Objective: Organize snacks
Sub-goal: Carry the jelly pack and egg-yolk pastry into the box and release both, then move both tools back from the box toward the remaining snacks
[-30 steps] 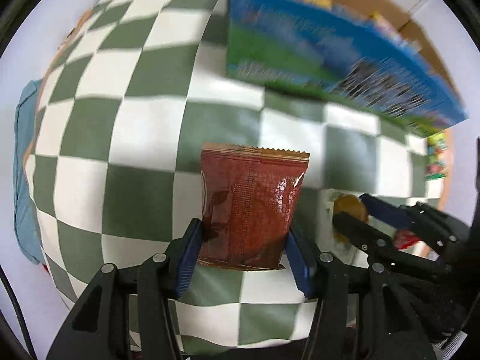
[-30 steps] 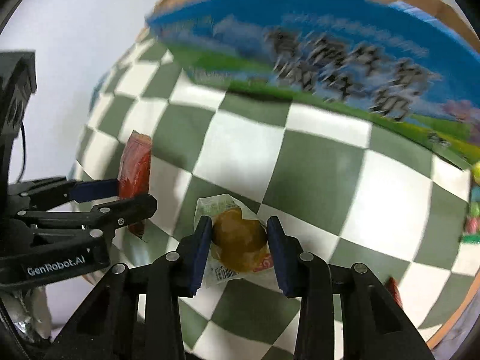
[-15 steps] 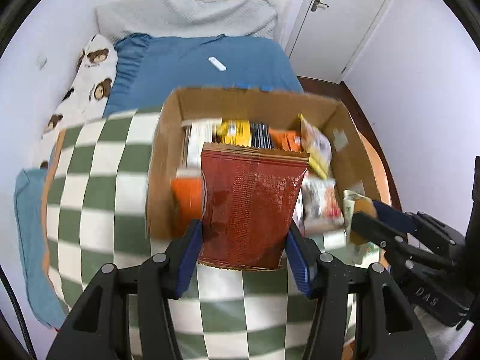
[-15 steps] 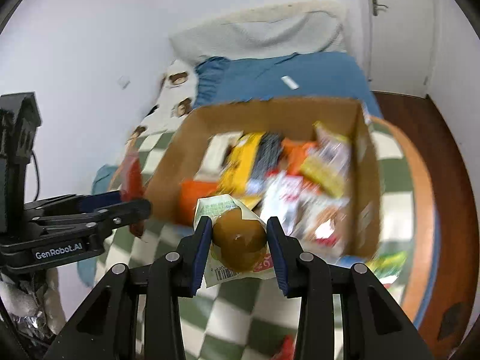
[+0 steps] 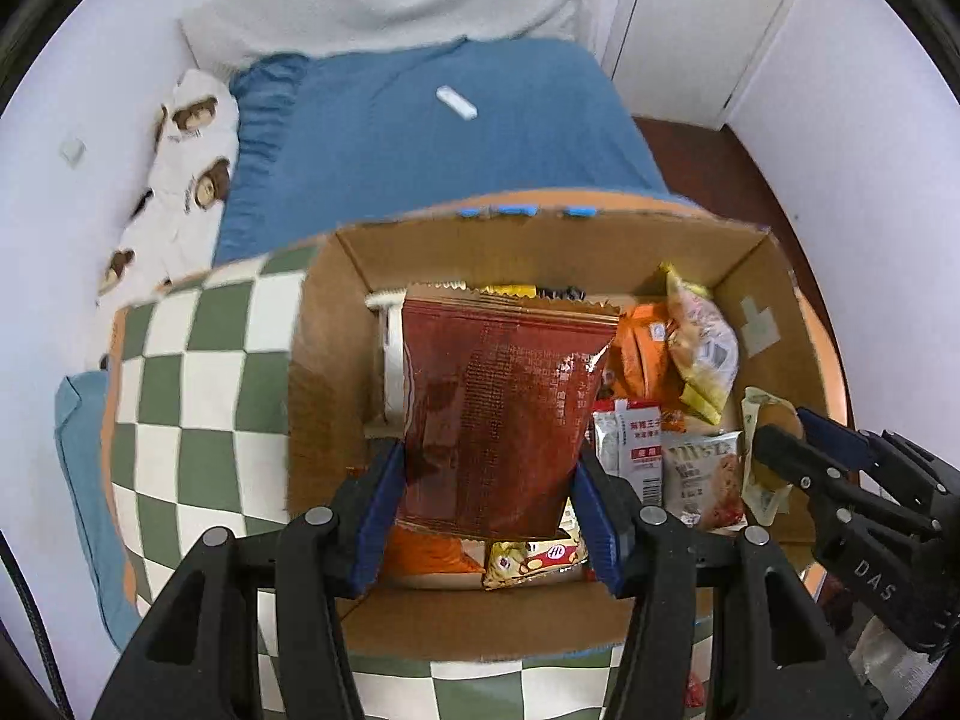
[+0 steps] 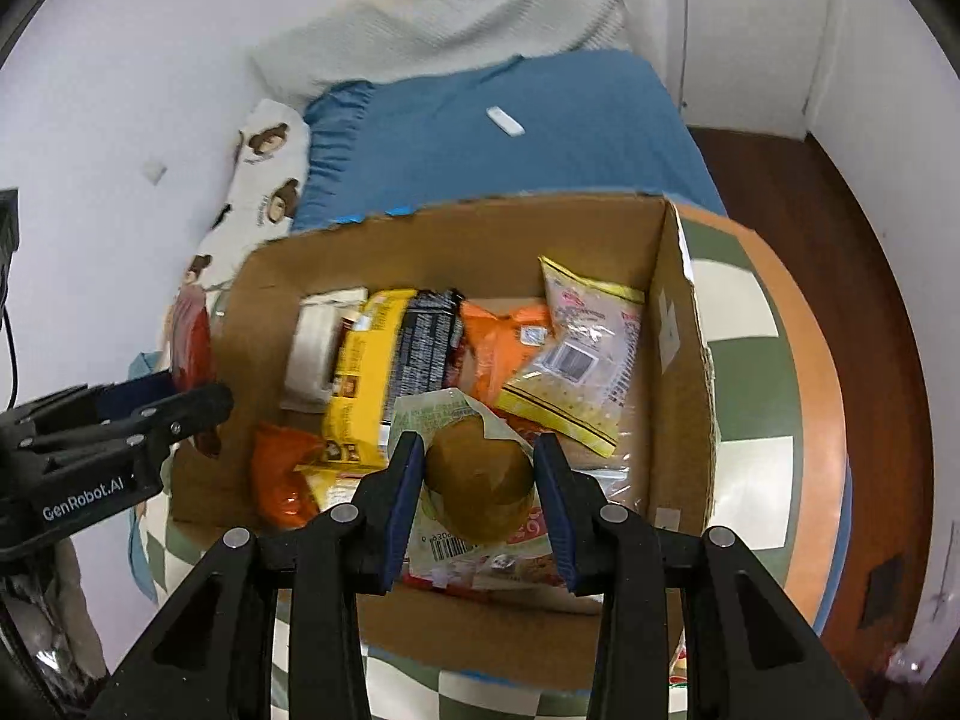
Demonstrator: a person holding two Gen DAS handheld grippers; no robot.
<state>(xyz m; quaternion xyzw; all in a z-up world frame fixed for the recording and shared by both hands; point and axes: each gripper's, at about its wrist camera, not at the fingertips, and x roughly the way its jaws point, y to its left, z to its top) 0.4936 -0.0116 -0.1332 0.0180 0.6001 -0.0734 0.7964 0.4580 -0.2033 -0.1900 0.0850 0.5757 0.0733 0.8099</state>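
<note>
While left claw (image 5: 487,501) pinches red packet (image 5: 504,414), right claw (image 6: 480,489) (narrower) grips bun (image 6: 480,480).

A bed (image 5: 432,138) with a blue sheet stands against white walls (image 6: 150,60), with a bear-print pillow (image 5: 180,162) at its left side, a pale knitted blanket (image 6: 456,18) bunched at its far end and a small white object (image 5: 456,102) lying on the sheet. A white door (image 5: 708,18) stands at the upper right above a dark wooden floor (image 6: 840,228). The round bench (image 6: 804,360) has an orange rim and a green-and-white checked cloth (image 5: 192,378).
</note>
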